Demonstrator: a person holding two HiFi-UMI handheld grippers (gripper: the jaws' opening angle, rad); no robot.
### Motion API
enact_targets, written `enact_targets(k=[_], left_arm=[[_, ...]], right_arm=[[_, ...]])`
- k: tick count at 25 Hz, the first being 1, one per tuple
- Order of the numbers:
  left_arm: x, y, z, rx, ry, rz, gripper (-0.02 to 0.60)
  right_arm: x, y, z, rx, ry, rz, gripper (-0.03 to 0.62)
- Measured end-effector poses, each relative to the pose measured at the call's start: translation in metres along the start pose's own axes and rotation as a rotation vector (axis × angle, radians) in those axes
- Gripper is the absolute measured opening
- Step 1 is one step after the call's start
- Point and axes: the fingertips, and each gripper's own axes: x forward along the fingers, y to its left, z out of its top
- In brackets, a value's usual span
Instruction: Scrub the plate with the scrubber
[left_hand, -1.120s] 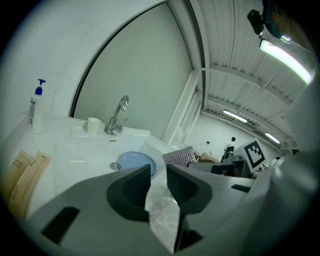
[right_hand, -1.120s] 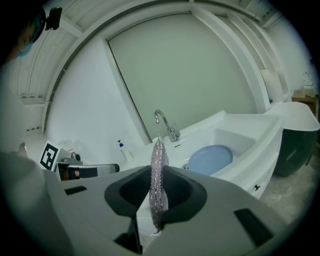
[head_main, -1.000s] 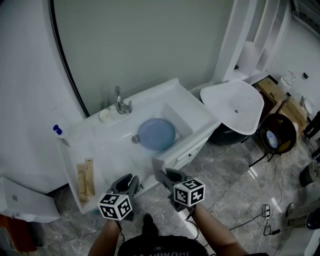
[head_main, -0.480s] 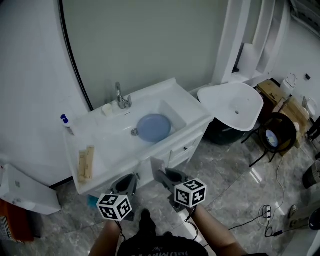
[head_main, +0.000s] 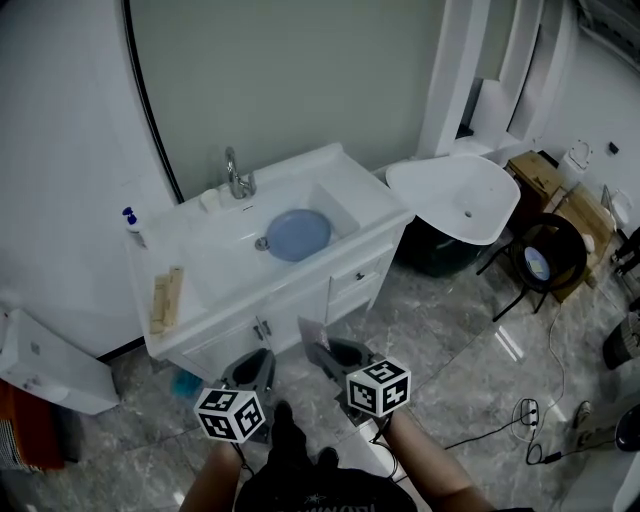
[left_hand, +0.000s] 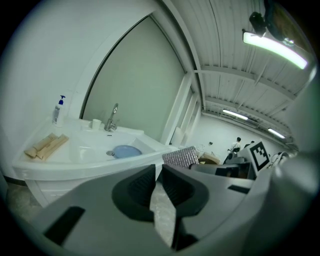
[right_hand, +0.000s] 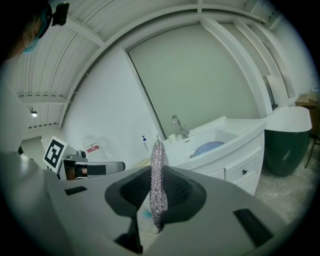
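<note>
A blue plate (head_main: 297, 234) lies in the white sink (head_main: 345, 205) of the vanity, well ahead of both grippers; it also shows as the plate (left_hand: 125, 150) and the plate (right_hand: 207, 148) in the gripper views. My right gripper (head_main: 325, 352) is shut on a thin silvery mesh scrubber (right_hand: 157, 180), which stands upright between the pads; from the left gripper view this scrubber (left_hand: 180, 157) sticks out to the right. My left gripper (left_hand: 156, 172) has its jaws drawn together with nothing between them. Both are held low over the marble floor, short of the vanity.
A faucet (head_main: 234, 175), a blue-capped soap bottle (head_main: 130, 222) and wooden sticks (head_main: 165, 298) stand on the vanity top. A white round basin (head_main: 455, 195) on a dark base is to the right, with cardboard boxes (head_main: 560, 195) and floor cables (head_main: 530, 425) beyond.
The view has backed away from the vanity, so the sink and plate now sit farther off and higher. Both grippers keep their place low in the view.
</note>
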Motion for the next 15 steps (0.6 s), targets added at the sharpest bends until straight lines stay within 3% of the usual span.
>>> enact_targets(k=[15], left_arm=[[-0.033,-0.028,-0.021,-0.01,0.007,0.015,0.051]], right_arm=[[-0.032,0.024,-0.022,0.026,0.029,0.042,0.077]])
